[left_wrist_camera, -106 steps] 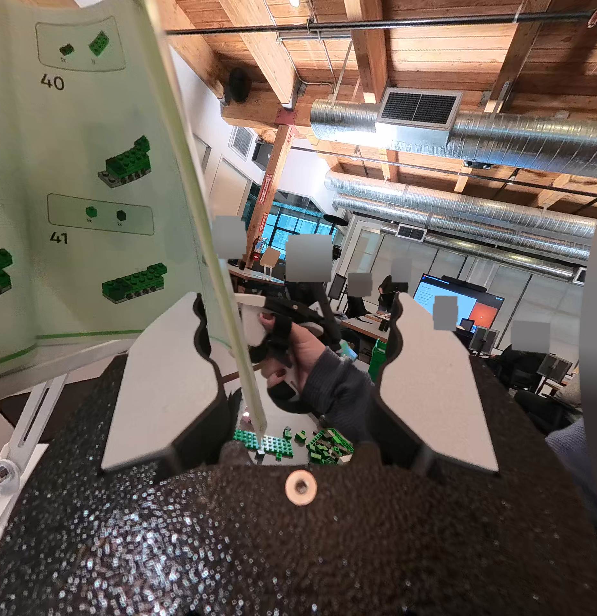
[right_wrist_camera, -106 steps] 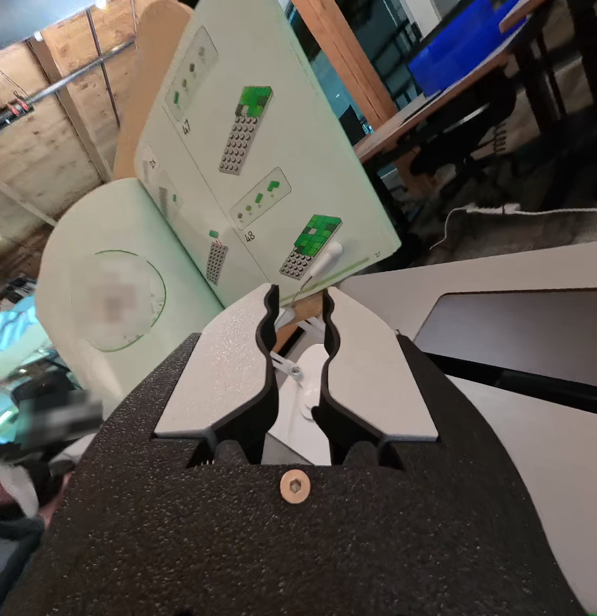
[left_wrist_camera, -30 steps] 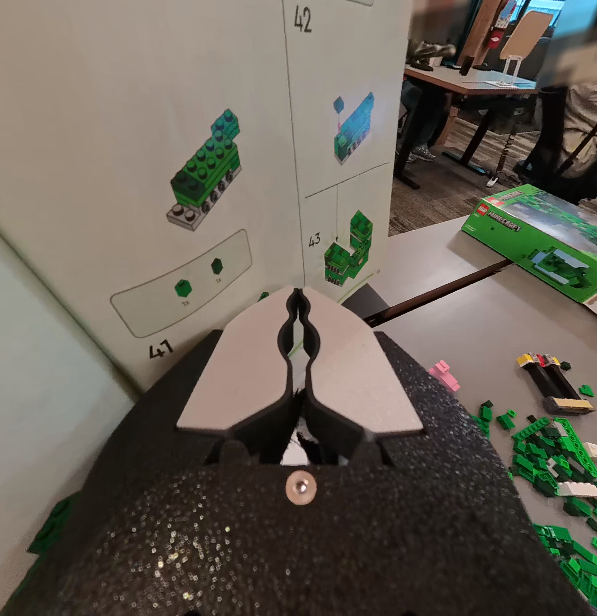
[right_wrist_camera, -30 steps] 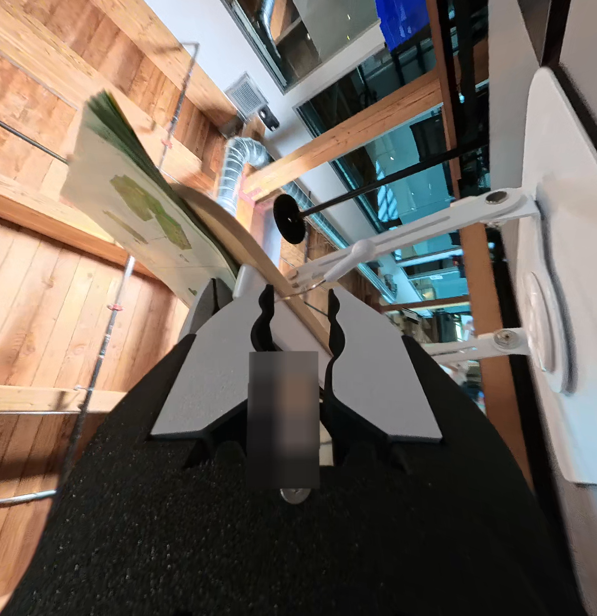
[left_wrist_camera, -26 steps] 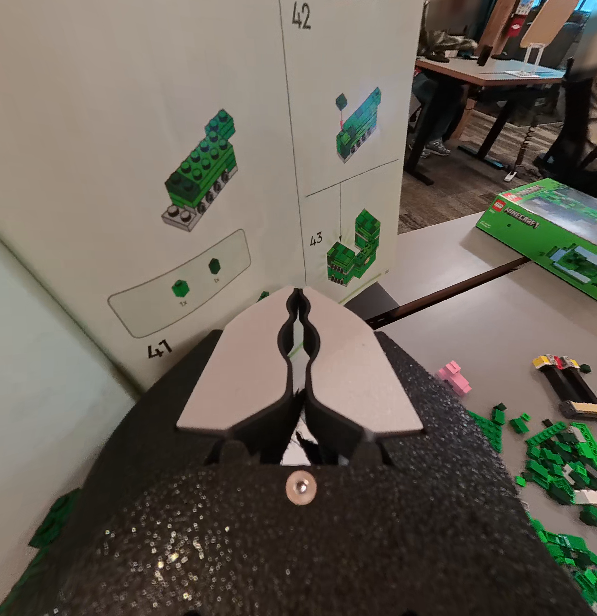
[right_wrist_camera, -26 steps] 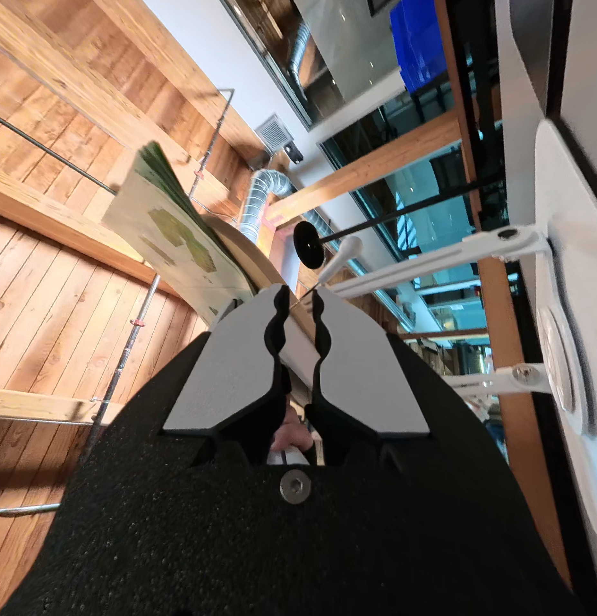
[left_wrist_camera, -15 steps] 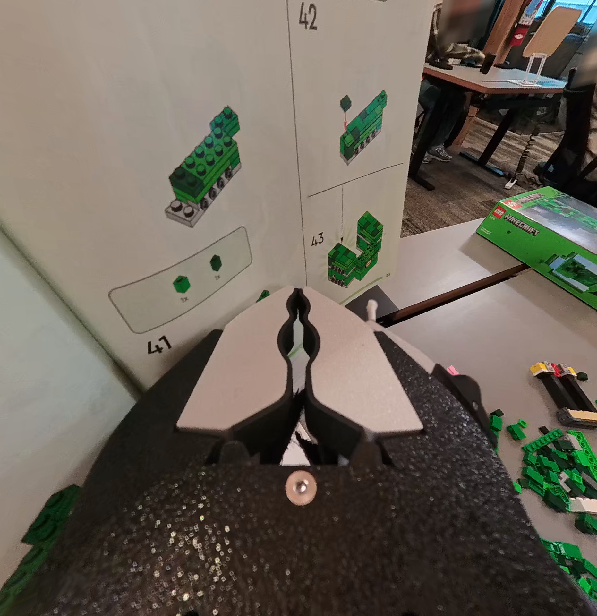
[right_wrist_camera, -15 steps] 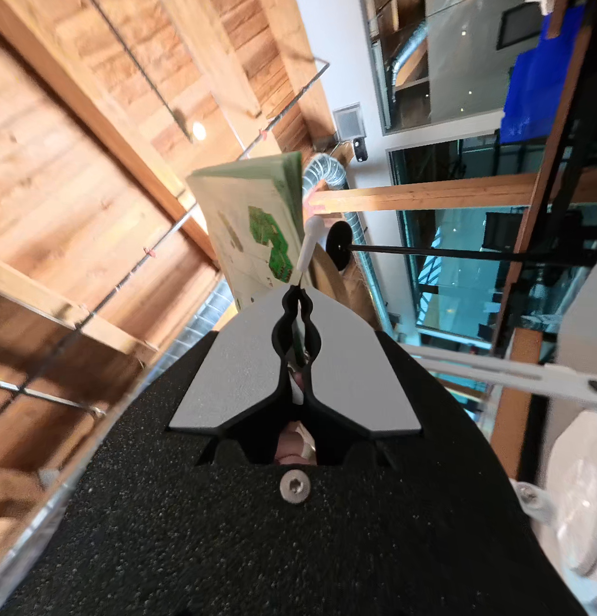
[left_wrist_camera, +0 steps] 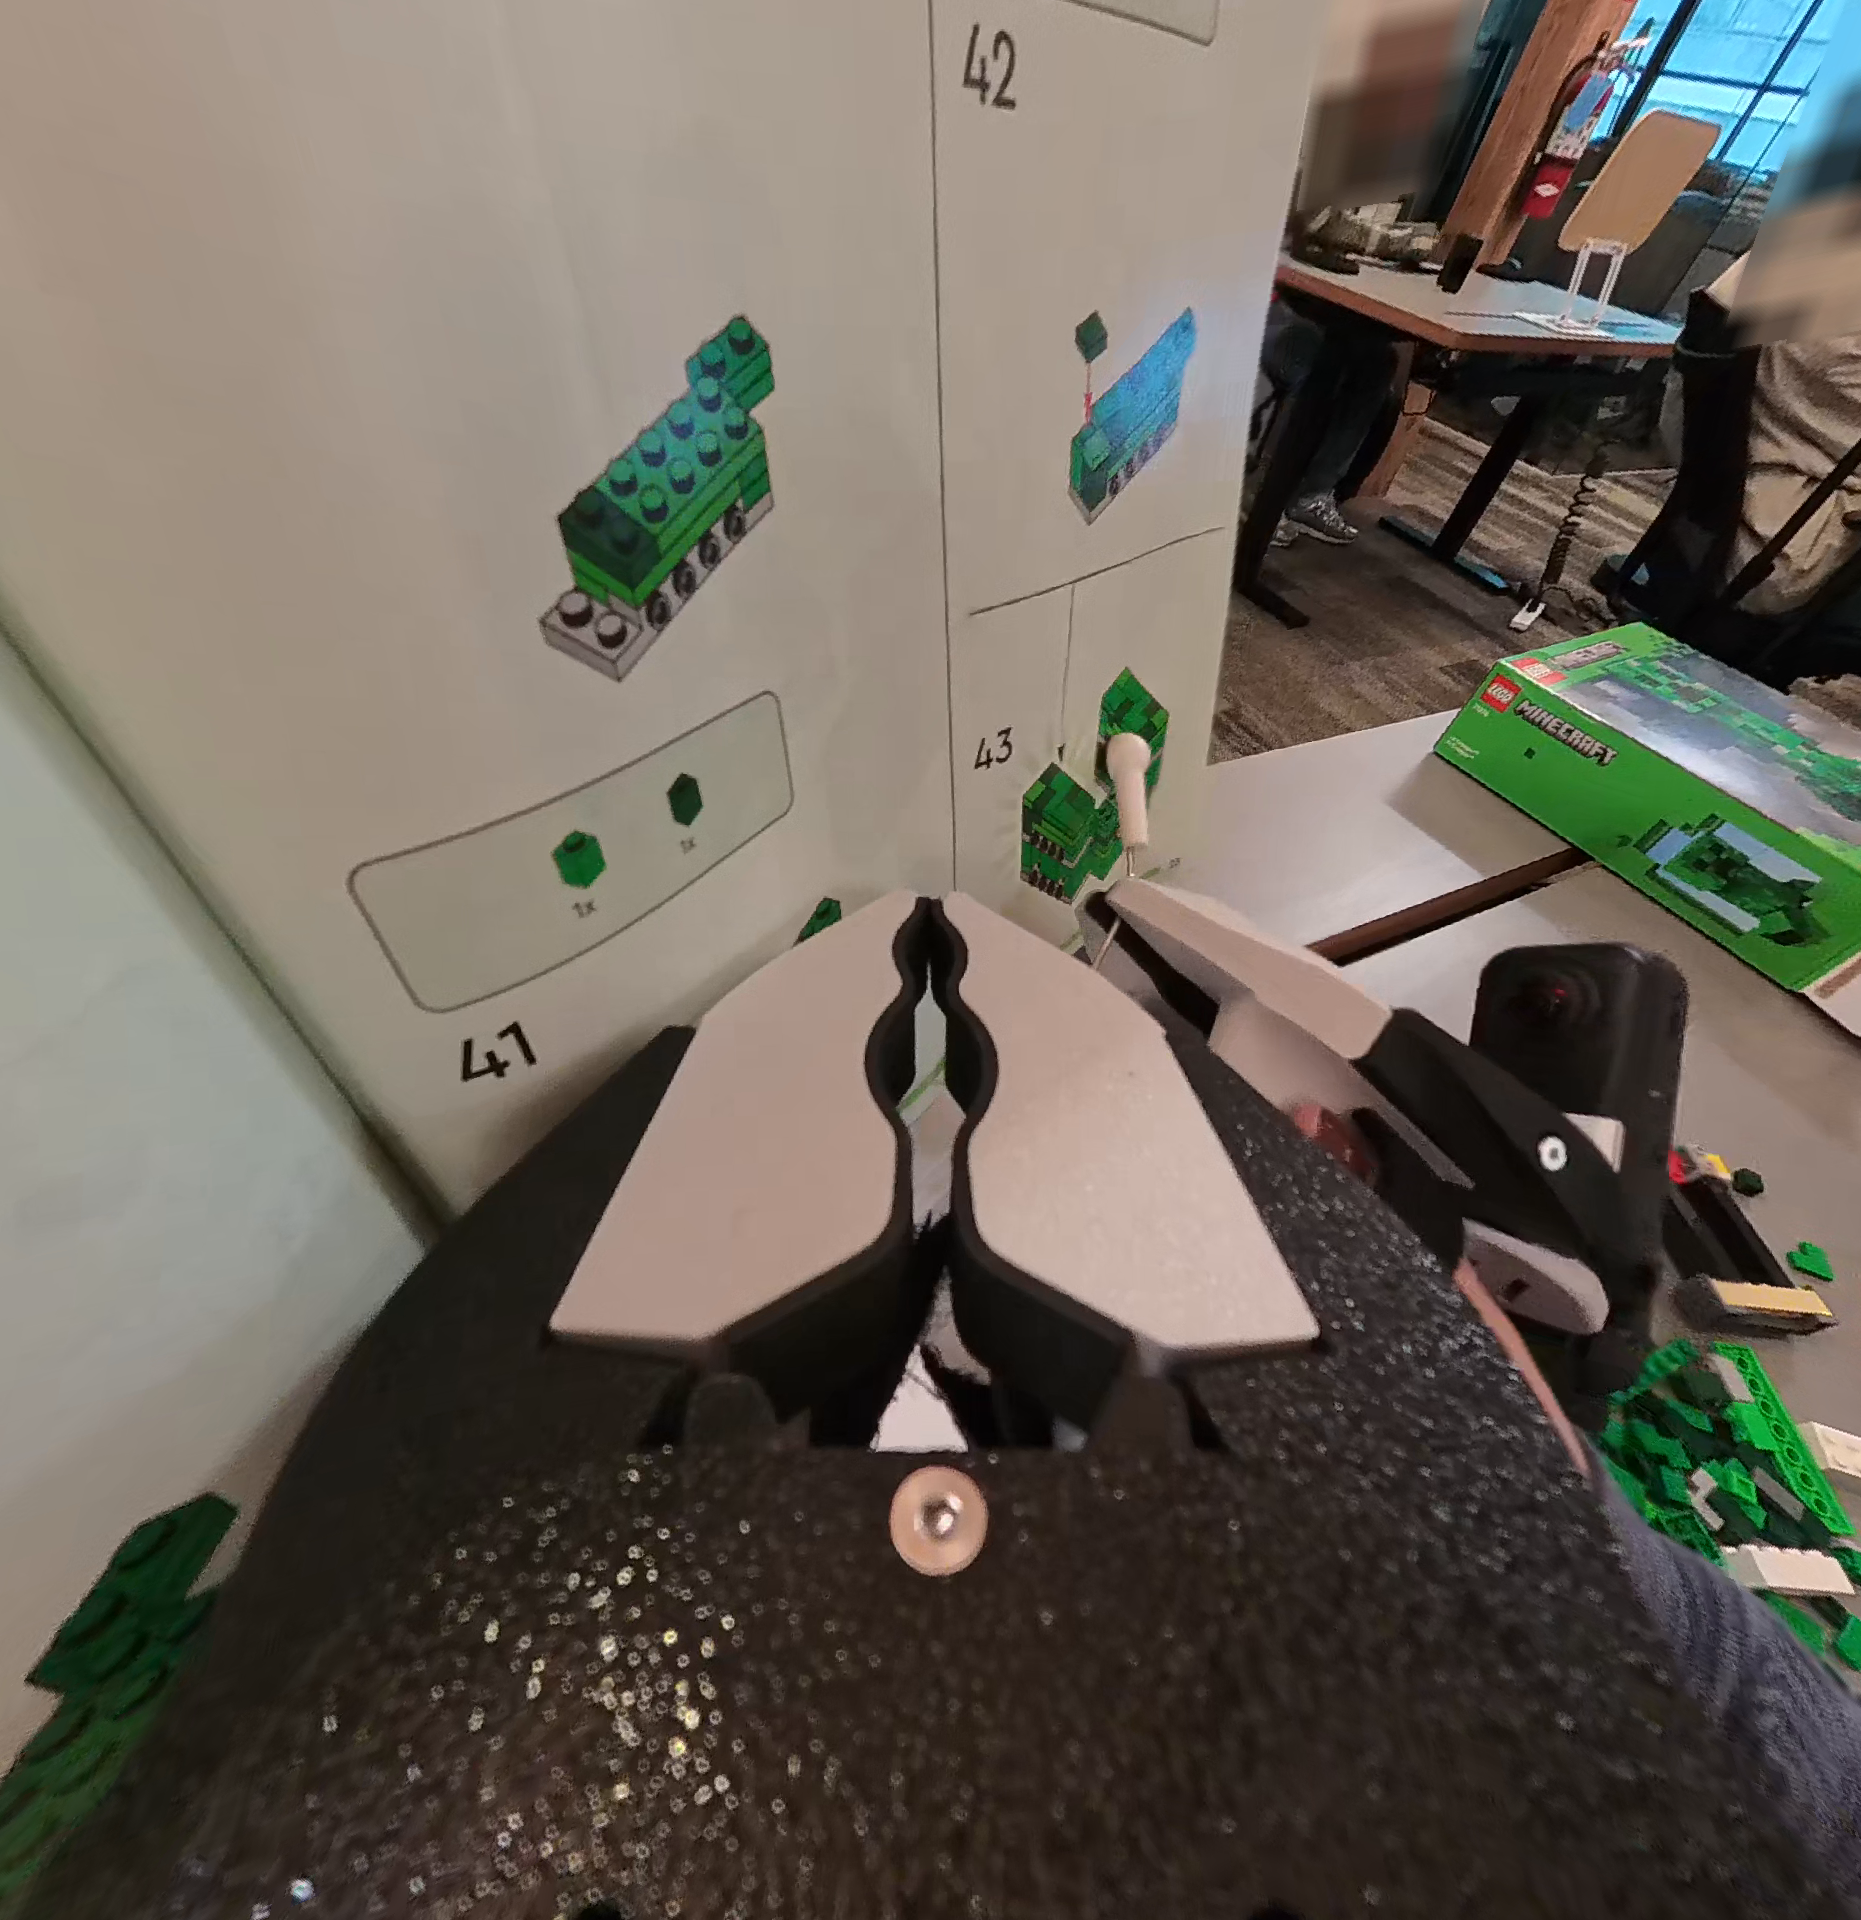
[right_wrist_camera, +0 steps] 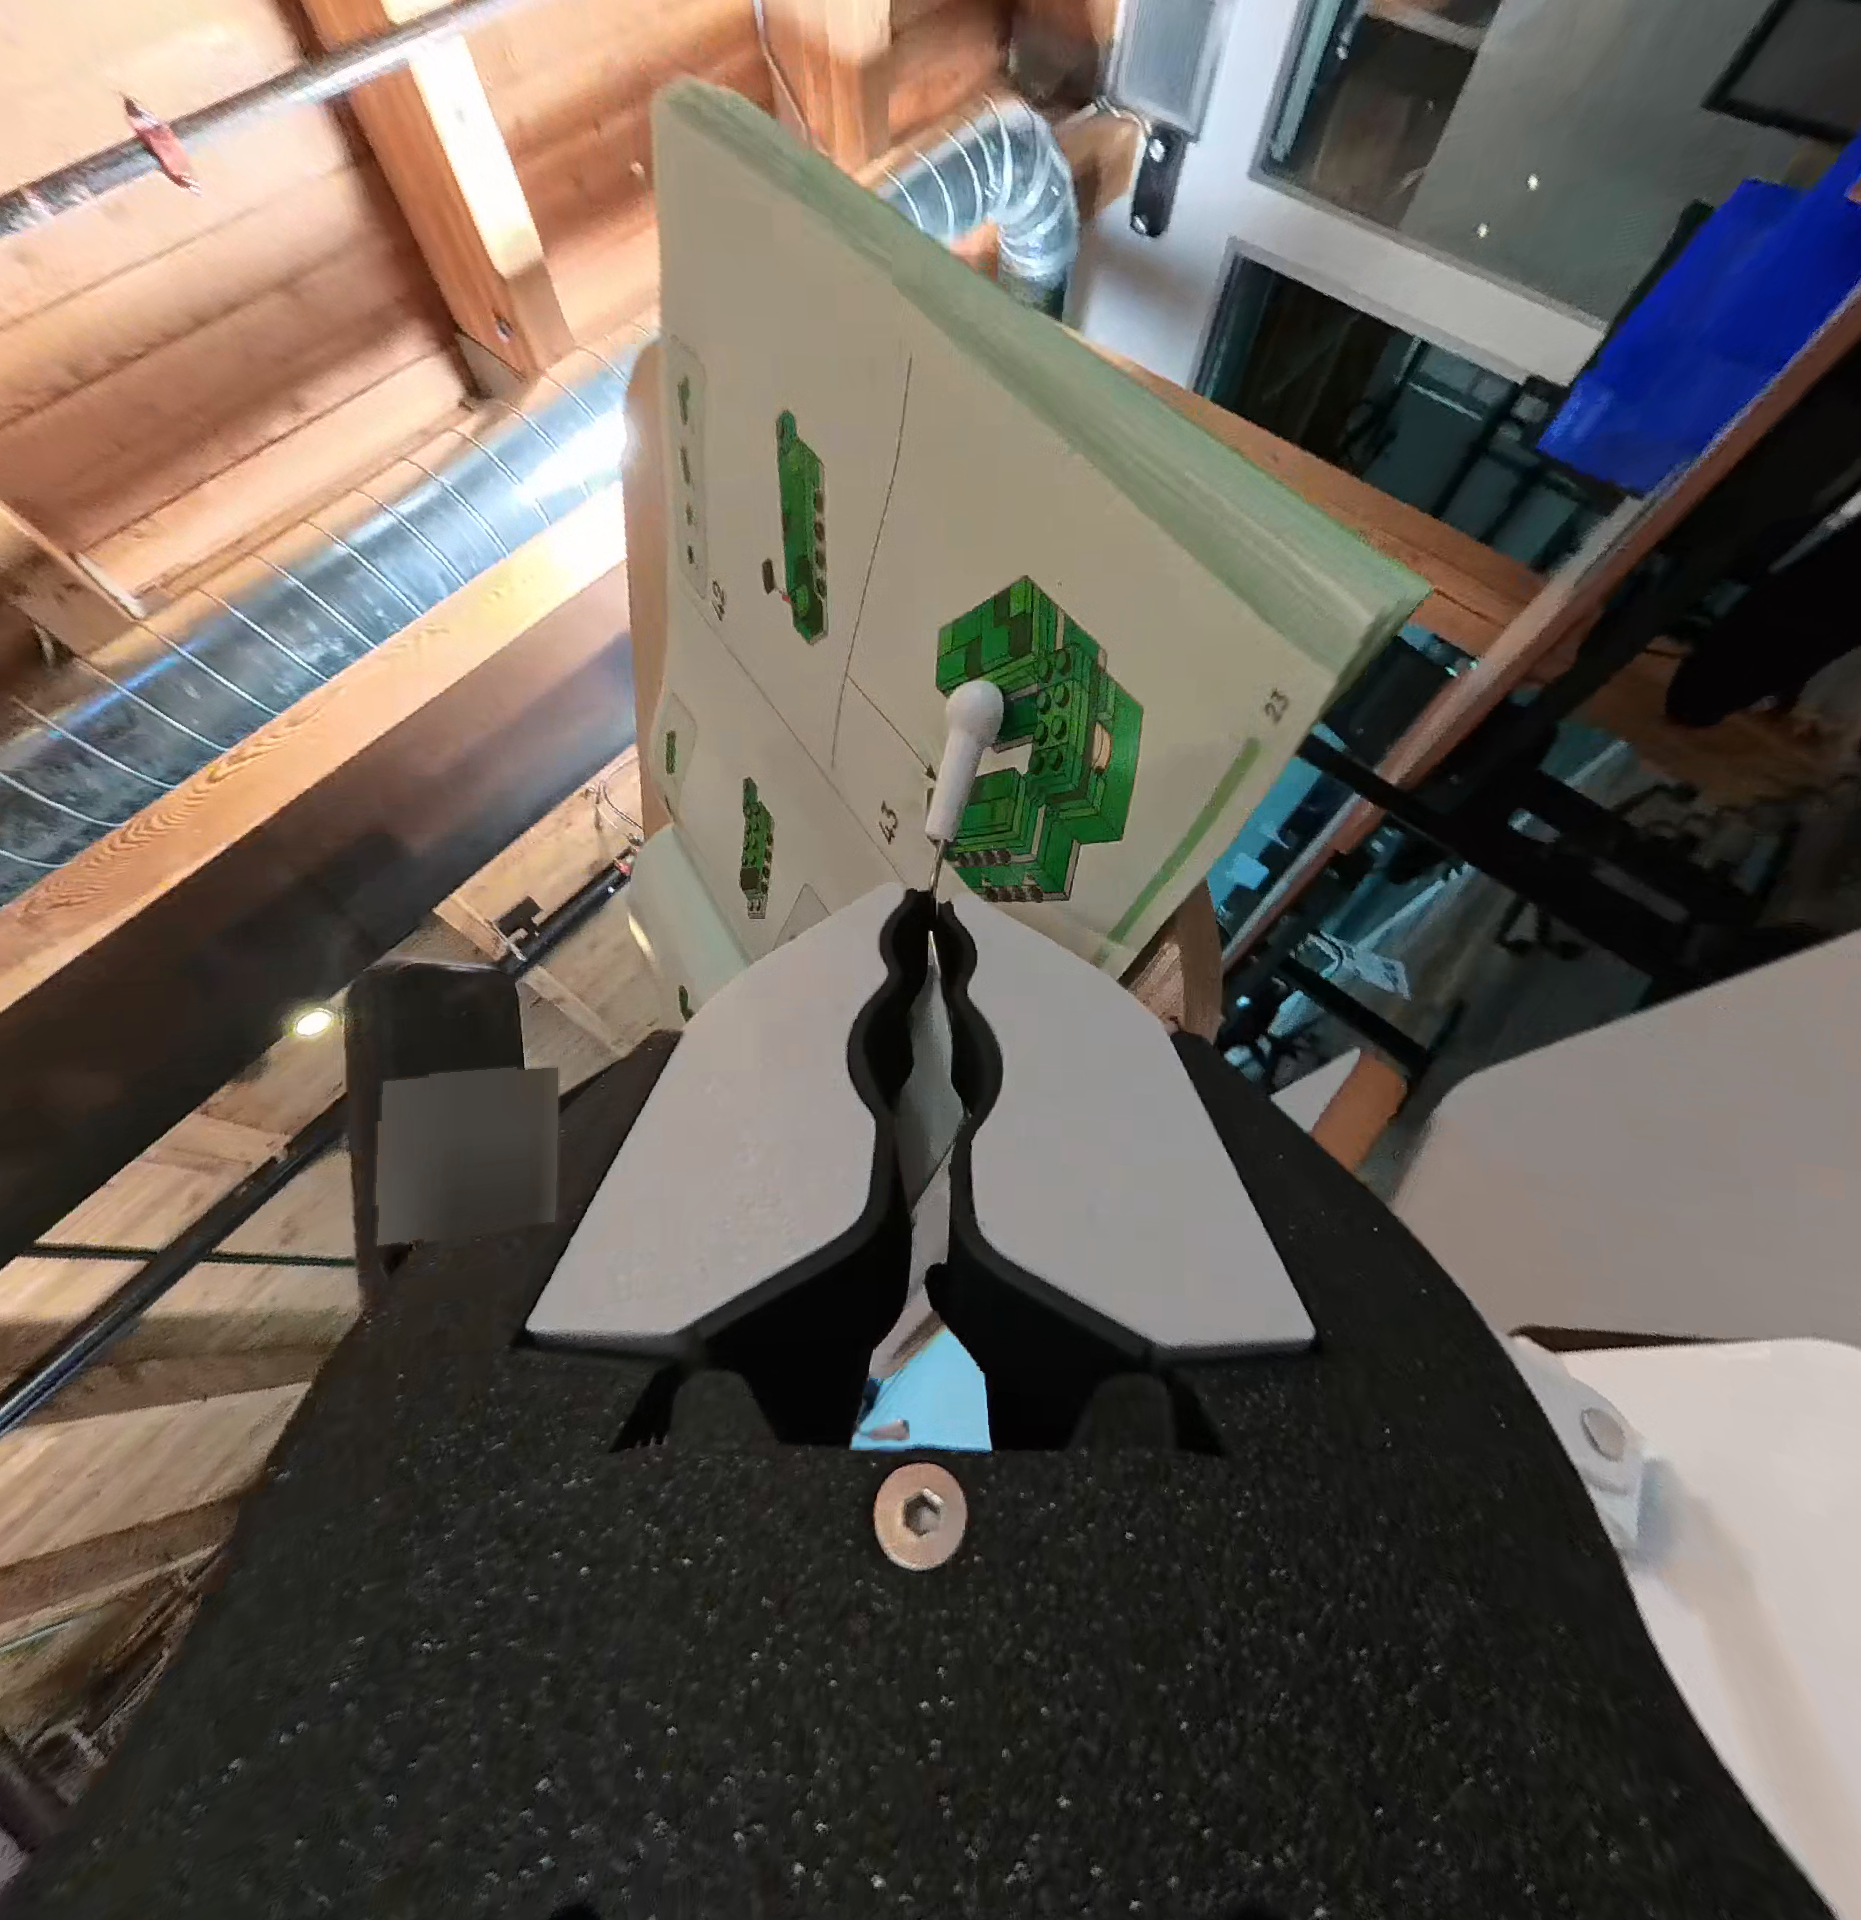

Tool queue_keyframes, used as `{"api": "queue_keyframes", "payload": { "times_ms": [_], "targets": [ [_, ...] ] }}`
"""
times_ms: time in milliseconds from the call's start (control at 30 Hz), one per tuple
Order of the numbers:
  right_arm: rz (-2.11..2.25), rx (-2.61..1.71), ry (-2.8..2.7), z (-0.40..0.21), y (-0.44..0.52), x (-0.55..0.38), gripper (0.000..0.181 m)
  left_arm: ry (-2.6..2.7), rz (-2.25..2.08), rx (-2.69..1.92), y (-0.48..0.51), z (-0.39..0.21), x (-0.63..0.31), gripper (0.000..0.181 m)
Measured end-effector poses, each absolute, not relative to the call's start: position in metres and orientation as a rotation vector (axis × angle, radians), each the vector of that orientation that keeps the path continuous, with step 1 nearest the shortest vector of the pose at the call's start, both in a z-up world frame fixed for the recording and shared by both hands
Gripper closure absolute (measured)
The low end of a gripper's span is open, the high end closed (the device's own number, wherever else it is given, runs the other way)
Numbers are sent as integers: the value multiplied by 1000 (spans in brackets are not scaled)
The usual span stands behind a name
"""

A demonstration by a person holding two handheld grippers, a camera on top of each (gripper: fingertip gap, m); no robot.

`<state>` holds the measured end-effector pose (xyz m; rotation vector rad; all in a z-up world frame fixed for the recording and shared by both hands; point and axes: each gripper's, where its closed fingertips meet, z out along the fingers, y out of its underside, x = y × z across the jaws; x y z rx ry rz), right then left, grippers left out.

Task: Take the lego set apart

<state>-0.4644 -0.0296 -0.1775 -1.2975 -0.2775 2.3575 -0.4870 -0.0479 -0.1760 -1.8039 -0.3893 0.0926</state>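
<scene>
Left wrist view: the left gripper [left_wrist_camera: 936, 914] points at the upright instruction booklet [left_wrist_camera: 593, 416], jaws pressed together with nothing visible between the tips. Just to its right, the right gripper [left_wrist_camera: 1102, 914] is clamped on the thin wire of one white-tipped page clip [left_wrist_camera: 1125, 774] lying against the booklet's lower right corner. Loose green lego pieces [left_wrist_camera: 1715, 1455] lie scattered on the grey table [left_wrist_camera: 1321, 810] to the right of both grippers, one green box [left_wrist_camera: 1674, 800] beyond.
</scene>
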Motion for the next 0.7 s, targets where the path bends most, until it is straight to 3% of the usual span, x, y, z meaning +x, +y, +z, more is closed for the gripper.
{"api": "queue_keyframes", "payload": {
  "times_ms": [33,400,567,700],
  "targets": [
    [2354,-1319,-285,-177,-30,-464,180,-389,91,-1797,-48,-176,-487,181],
    [1868,-1450,-479,-189,-16,-386,163,-379,31,-1681,-80,-167,-444,181],
    [1554,-1280,-727,-138,-2,-297,158,-237,64,-1690,-108,-174,-371,181],
    [1328,-1254,-983,-138,10,-226,151,-36,127,-1830,-132,-210,-306,181]
  ]
}}
